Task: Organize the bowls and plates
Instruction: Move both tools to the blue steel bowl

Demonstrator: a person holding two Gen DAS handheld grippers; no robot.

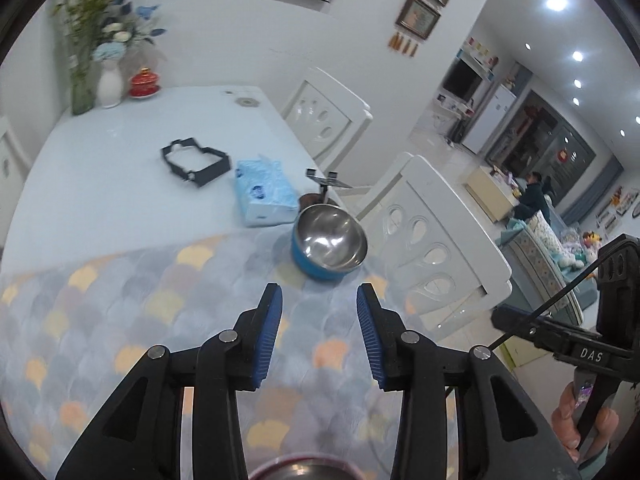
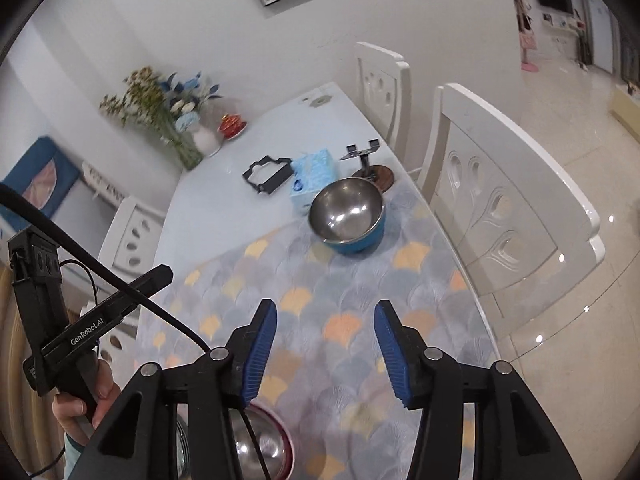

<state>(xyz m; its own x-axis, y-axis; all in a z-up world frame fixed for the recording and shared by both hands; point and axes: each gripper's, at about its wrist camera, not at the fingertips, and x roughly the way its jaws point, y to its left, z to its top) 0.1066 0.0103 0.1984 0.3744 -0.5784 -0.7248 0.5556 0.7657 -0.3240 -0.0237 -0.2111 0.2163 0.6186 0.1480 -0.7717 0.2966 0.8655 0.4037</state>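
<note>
Bowl [image 2: 347,216]; "GenRobot.AI" on left gripper [image 2: 158,276]

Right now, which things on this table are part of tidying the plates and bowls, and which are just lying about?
Part of the job:
- blue bowl with steel inside
- red-rimmed steel bowl near the table's edge

Just lying about:
- tissue pack
- black frame
- small stand
- flower vase
- red lidded cup

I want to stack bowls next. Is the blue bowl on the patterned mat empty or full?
Empty. The blue bowl stands upright on the patterned mat, and its bare shiny steel inside shows in both views, with nothing in it.
</note>
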